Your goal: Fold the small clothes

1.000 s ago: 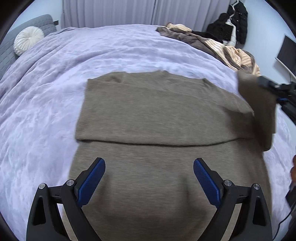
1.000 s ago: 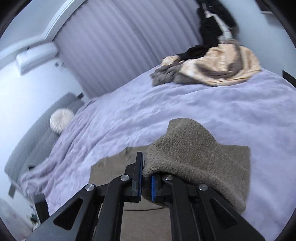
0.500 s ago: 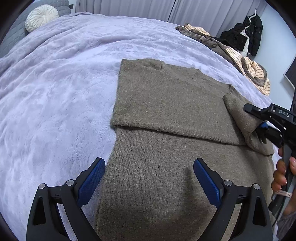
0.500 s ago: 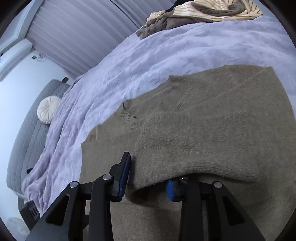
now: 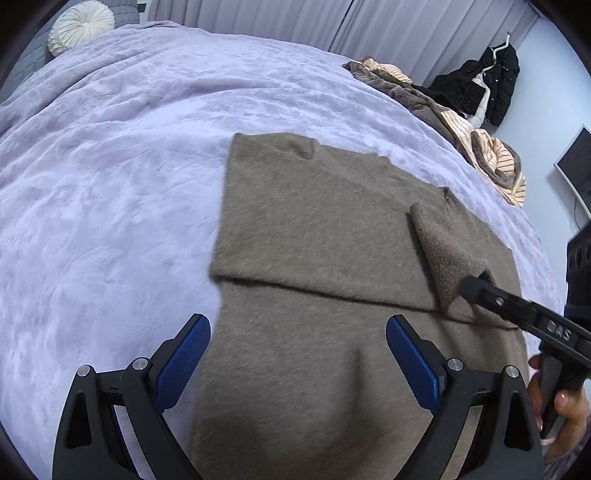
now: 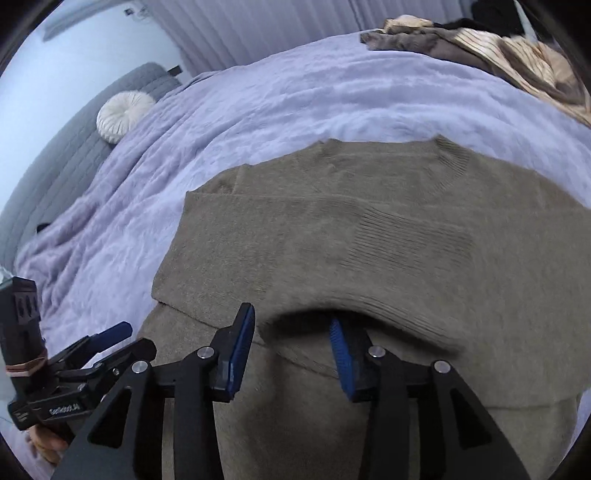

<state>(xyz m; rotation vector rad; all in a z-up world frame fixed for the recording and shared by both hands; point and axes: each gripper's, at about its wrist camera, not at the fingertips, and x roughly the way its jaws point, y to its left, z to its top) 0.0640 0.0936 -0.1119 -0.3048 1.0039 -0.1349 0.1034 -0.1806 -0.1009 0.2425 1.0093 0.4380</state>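
A brown knit sweater [image 5: 325, 236] lies flat on the lilac bedspread [image 5: 110, 177], its sleeves folded across the body. It also shows in the right wrist view [image 6: 369, 240]. My left gripper [image 5: 297, 354] is open and empty, hovering over the sweater's lower part. My right gripper [image 6: 291, 350] is open, with the folded sleeve cuff [image 6: 369, 314] lying loose over its right finger. In the left wrist view the right gripper's tip [image 5: 476, 290] sits at the cuff [image 5: 443, 254] on the sweater's right side.
A heap of brown and striped clothes [image 5: 461, 129] lies at the bed's far right. A round white cushion [image 5: 79, 26] rests by the grey headboard. A black coat [image 5: 487, 85] hangs on the wall. The left gripper shows at the right wrist view's lower left [image 6: 92, 347].
My right gripper carried the sleeve across the sweater, lowered it and opened; the cuff now lies on the body. My left gripper stayed open and shifted slightly.
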